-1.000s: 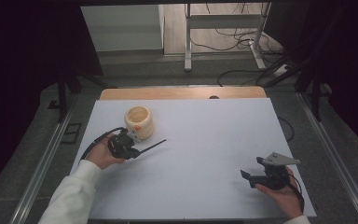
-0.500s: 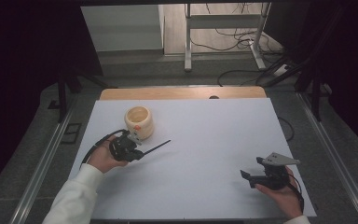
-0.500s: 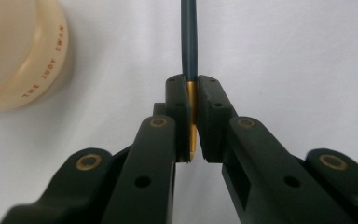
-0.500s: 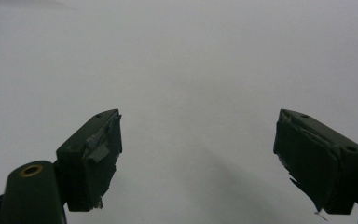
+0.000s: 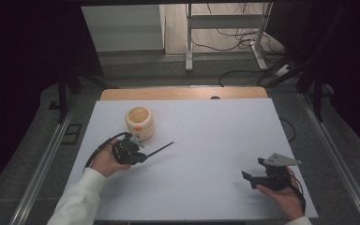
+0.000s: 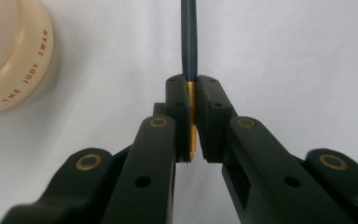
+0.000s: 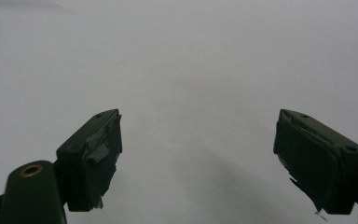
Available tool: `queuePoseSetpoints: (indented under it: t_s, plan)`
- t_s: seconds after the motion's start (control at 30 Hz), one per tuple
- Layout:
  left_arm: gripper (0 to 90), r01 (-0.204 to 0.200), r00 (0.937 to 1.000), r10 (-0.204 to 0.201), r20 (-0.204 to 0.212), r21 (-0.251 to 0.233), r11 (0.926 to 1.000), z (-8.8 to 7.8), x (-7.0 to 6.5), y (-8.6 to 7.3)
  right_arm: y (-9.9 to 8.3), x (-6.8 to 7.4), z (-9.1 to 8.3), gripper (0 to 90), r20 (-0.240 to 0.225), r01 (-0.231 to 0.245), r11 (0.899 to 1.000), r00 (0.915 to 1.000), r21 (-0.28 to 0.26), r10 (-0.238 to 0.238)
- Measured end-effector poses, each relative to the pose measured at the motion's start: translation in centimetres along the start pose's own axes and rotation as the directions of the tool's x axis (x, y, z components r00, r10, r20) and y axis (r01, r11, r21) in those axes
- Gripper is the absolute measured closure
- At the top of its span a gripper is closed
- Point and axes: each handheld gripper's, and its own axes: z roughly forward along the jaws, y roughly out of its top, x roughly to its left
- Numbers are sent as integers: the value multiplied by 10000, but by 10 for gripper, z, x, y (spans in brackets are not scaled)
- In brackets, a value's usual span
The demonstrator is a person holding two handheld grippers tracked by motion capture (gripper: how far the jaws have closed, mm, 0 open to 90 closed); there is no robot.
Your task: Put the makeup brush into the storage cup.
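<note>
My left gripper [image 5: 142, 156] [image 6: 192, 100] is shut on a slim dark blue pen [image 5: 161, 148] [image 6: 189, 37] with a gold band. The pen sticks out level past the jaws toward the middle of the white table [image 5: 206, 140]. A cream cup [image 5: 139, 123] [image 6: 9, 60] with red lettering stands upright just beyond the left hand, apart from the gripper. My right gripper [image 5: 249, 177] [image 7: 198, 154] rests near the table's front right. Its jaws stand wide apart with nothing between them.
A wooden strip [image 5: 183, 93] runs along the table's far edge. Metal rails [image 5: 42, 168] flank both sides. Beyond the table are a desk frame [image 5: 225, 28] and cables on the floor.
The left gripper and its pen have shifted slightly to the right and toward the near edge. The right gripper has stayed put.
</note>
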Motion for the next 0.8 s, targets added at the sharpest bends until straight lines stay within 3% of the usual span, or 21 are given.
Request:
queuePoseSetpoints:
  t_s: [0.53,0.8]
  plan:
    - [847,-109,9999,109,36,-111,9999,3,-12,7,0,0,0,159,41,36,10000,10000,15,-36]
    - [846,106,9999,-103,104,-248,9996,5,-16,5,0,0,0,158,45,46,10000,10000,19,-46]
